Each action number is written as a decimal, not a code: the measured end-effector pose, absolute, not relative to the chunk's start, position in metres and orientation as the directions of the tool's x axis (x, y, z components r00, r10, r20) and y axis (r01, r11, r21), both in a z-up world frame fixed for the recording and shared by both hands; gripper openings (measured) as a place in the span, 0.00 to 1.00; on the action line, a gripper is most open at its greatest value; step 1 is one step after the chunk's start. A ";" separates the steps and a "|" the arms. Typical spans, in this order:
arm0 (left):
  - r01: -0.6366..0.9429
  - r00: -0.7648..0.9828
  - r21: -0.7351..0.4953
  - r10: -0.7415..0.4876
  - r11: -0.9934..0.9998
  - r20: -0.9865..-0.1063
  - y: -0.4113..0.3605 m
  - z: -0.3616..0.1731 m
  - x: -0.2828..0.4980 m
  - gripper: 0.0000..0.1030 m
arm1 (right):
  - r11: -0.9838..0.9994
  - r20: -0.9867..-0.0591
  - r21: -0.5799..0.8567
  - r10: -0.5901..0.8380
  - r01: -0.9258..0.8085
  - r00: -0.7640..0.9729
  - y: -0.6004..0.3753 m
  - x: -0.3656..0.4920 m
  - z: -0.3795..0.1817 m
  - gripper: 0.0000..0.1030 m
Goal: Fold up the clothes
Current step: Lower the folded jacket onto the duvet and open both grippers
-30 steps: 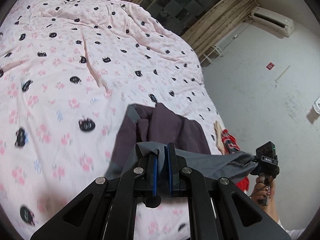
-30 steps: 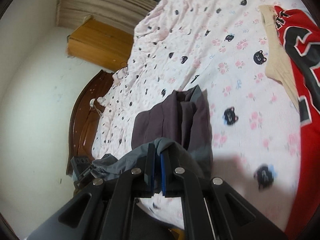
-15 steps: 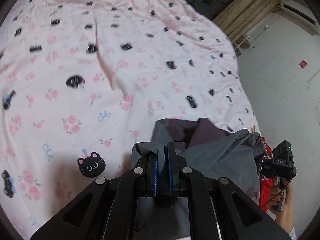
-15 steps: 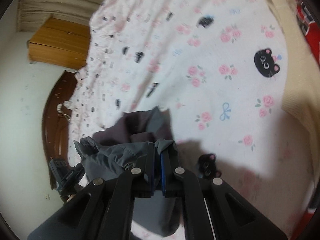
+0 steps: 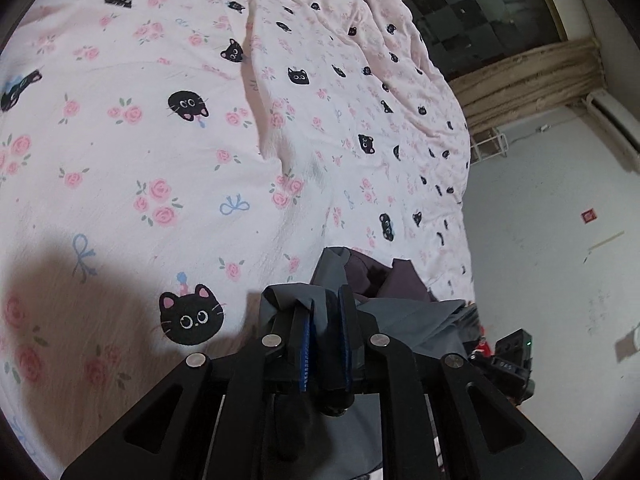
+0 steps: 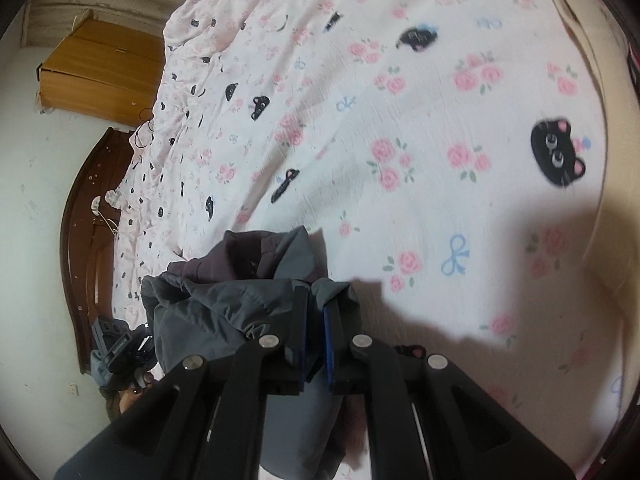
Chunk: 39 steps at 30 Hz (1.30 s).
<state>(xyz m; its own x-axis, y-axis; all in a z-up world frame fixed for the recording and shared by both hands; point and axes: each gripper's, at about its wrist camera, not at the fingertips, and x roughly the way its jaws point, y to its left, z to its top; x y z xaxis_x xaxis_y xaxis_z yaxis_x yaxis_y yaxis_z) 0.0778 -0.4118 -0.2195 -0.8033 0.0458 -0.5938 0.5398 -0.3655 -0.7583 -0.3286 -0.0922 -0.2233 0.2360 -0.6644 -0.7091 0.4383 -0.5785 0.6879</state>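
My left tool [image 5: 323,312] is opening with the grey fabric garment [image 5: 404,316] between its pads; my right tool [image 6: 316,312] is opening too, fabric between. Garment bunches on the pink cat-print bed [image 5: 160,140].

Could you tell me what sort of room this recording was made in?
Most likely a bedroom: a bed under a pink cat-print sheet, a dark wooden headboard against the wall, and a curtained window.

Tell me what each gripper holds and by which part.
Both hold the grey garment: left gripper and right gripper each pinch a bunched edge; both jaws are opening.
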 end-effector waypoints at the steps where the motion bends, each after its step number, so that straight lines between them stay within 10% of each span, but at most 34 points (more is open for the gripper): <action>1: 0.532 -0.810 -0.771 0.054 -0.349 -0.583 -0.414 -0.220 0.079 0.13 | -0.576 -0.710 0.685 -0.666 0.446 0.231 -0.092 -0.329 -0.220 0.08; 9: 0.493 -0.842 -0.830 0.098 -0.260 -0.530 -0.424 -0.219 0.082 0.20 | -0.578 -0.703 0.701 -0.661 0.418 0.264 -0.092 -0.338 -0.211 0.16; 11: 0.468 -0.857 -0.853 0.115 -0.233 -0.502 -0.425 -0.221 0.082 0.28 | -0.579 -0.686 0.722 -0.667 0.377 0.289 -0.089 -0.342 -0.212 0.35; 13: 0.464 -0.858 -0.855 0.124 -0.231 -0.499 -0.424 -0.222 0.080 0.33 | -0.584 -0.682 0.726 -0.676 0.362 0.278 -0.086 -0.346 -0.209 0.75; 15: 0.474 -0.852 -0.847 0.116 -0.240 -0.510 -0.424 -0.221 0.081 0.33 | -0.622 -0.732 0.663 -0.656 0.418 0.184 -0.081 -0.348 -0.195 0.84; 27: 0.342 -0.935 -0.909 0.008 -0.238 -0.354 -0.426 -0.183 0.096 0.43 | -0.389 -0.727 0.314 -0.685 0.866 -0.044 -0.109 -0.246 -0.082 0.77; 39: 0.290 -0.957 -0.945 -0.013 -0.148 -0.291 -0.433 -0.187 0.108 0.44 | -0.280 -0.857 0.052 -0.505 0.959 -0.101 -0.189 -0.152 -0.151 0.72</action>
